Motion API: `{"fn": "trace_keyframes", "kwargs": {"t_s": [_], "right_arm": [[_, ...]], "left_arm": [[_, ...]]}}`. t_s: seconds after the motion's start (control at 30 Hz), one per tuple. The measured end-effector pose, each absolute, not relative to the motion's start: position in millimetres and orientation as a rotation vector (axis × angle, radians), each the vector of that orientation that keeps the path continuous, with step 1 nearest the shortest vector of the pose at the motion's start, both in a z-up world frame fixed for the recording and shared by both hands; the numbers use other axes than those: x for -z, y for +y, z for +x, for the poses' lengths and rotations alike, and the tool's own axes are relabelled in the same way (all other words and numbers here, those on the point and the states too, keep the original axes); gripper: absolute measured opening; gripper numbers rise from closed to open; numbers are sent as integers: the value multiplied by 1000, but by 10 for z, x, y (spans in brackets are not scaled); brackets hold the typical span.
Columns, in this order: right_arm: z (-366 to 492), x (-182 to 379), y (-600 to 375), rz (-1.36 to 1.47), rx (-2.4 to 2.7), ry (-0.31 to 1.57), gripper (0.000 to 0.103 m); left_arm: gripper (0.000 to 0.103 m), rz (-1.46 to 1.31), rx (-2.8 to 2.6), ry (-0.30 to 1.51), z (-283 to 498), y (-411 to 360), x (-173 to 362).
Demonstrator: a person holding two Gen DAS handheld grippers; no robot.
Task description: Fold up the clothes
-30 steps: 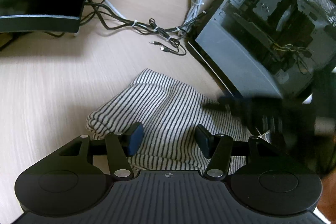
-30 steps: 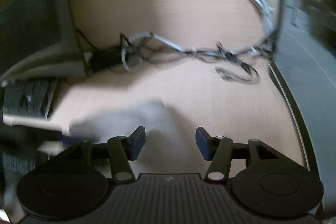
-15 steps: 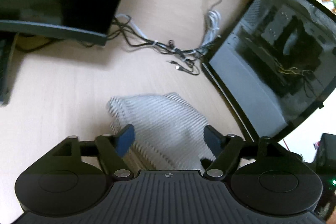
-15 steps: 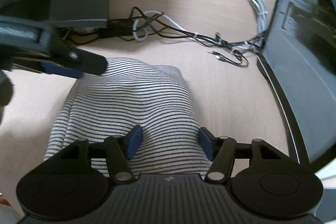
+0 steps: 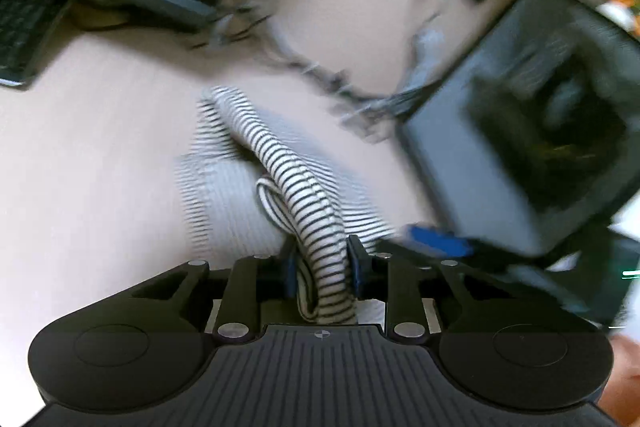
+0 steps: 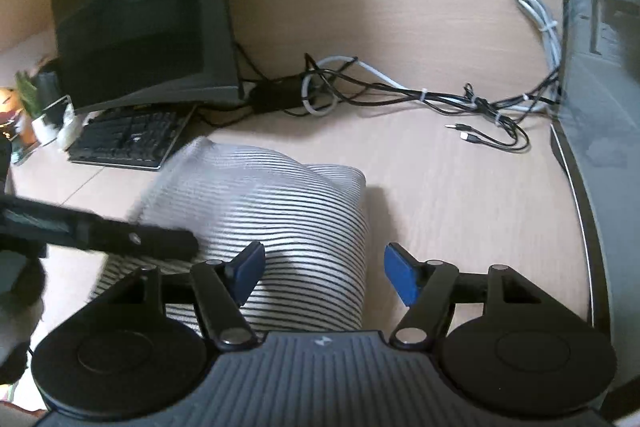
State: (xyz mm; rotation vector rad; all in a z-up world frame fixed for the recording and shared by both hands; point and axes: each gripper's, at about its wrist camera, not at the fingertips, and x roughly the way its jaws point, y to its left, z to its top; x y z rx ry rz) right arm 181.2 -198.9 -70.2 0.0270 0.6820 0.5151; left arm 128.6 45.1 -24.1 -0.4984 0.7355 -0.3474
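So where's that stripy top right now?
The striped garment lies bunched on the wooden desk, in front of the keyboard and left of the computer case. In the left wrist view, the left tool pinches a fold of it.

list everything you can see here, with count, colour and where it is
striped garment: one, white with black stripes, bunched on the desk
desk: one, light wood
monitor: one, black, far left
keyboard: one, black, under the monitor
cables: a tangle, black and white, behind the garment
computer case: one, dark, right edge
left gripper: one, black with blue pads, shut on a garment fold
right gripper: one, black with blue pads, open above the garment
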Motion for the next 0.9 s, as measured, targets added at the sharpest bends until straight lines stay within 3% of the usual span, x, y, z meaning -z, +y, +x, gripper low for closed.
{"fn": "trace_keyframes", "kwargs": {"t_s": [0.23,0.33,0.47,0.5,0.63,0.7,0.9], "right_arm": [[1911,877,-2023,16,-606,714,75],[1903,906,-2030,15,-613,703,75],[1891,936,-2053,48,-602,702,75],[1888,931,-2055,53,-602,705,75],[1888,851,-2119,70,-620,700,75],[1924,815,-2198,105,-623,710,77],[2174,835,-2307,208,-640,797,83]], "left_arm": [[32,-506,166,790,1188,471,418],[47,-440,81,760,1129,530,217],[91,-408,98,732,1262,541,32],[95,-384,111,763,1346,506,69],[86,-368,113,904,1620,414,398],[72,-407,134,909,1614,401,454],[48,-403,168,890,1547,326,377]]}}
